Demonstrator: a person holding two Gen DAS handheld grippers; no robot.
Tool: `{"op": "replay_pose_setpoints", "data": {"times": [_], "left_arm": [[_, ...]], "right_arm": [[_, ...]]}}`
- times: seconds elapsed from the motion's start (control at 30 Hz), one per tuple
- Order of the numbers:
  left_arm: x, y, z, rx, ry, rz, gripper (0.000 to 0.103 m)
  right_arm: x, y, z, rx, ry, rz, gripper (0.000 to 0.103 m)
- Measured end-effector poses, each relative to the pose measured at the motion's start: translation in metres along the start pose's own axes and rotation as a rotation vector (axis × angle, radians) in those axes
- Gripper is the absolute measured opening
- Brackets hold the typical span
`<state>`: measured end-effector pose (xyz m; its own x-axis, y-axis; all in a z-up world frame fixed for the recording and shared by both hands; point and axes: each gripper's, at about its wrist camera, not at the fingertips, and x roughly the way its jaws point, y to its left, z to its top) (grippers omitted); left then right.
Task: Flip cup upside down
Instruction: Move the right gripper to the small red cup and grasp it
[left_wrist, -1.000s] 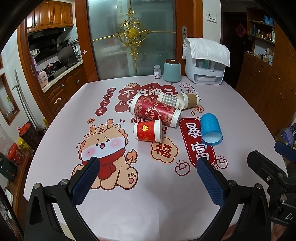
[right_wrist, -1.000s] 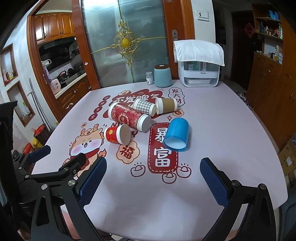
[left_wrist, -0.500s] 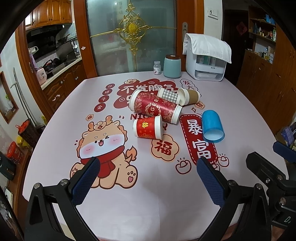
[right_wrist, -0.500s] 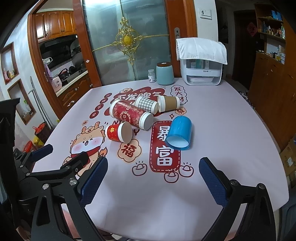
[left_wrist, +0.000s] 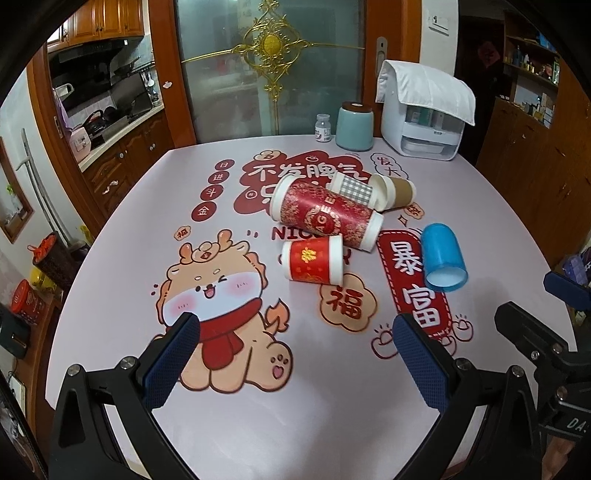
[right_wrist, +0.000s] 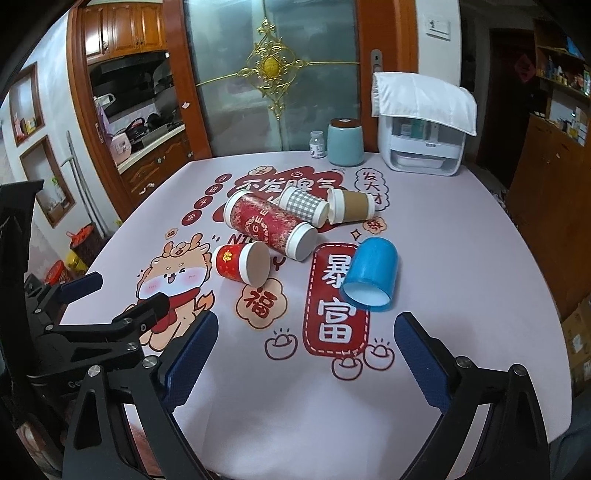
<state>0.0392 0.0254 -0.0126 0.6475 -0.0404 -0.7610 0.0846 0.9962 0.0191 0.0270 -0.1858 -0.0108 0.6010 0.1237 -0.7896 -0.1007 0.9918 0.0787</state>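
Observation:
Several cups lie on their sides in the middle of the table: a blue plastic cup (left_wrist: 442, 258) (right_wrist: 372, 274), a small red paper cup (left_wrist: 313, 260) (right_wrist: 242, 263), a long red tumbler (left_wrist: 327, 213) (right_wrist: 270, 225), a grey checked cup (left_wrist: 351, 187) (right_wrist: 303, 204) and a brown paper cup (left_wrist: 394, 191) (right_wrist: 351, 206). My left gripper (left_wrist: 291, 354) is open and empty, near the front edge below the small red cup. My right gripper (right_wrist: 304, 350) is open and empty, in front of the blue cup.
The table (left_wrist: 258, 424) carries a pink mat with a dragon cartoon. At the back stand a teal canister (left_wrist: 354, 126), a small white bottle (left_wrist: 323, 127) and a white appliance under a cloth (left_wrist: 424, 110). Wooden cabinets flank both sides.
Both grippers have moved slightly forward toward the cups, which look a little nearer. The cups have not moved and both grippers stay open.

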Motion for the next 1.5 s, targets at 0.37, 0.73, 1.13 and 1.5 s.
{"op": "replay_pose_setpoints", "data": {"times": [0.37,0.73,1.13,1.5], "left_arm": [[0.035,0.024,0.02,-0.004,0.023,0.045,0.102],[0.08,0.043,0.031,-0.022,0.098,0.066,0.102],[0.129,0.071,0.034,-0.042,0.162,0.176,0.102],[0.155,0.105,0.022,-0.103,0.232,0.222,0.102]], "right_arm": [[0.052,0.021,0.042,-0.095,0.045,-0.005,0.096],[0.097,0.049,0.078,-0.208,0.08,0.026,0.09],[0.185,0.086,0.095,-0.374,0.209,0.042,0.083],[0.253,0.131,0.098,-0.634,0.294,0.08,0.079]]}}
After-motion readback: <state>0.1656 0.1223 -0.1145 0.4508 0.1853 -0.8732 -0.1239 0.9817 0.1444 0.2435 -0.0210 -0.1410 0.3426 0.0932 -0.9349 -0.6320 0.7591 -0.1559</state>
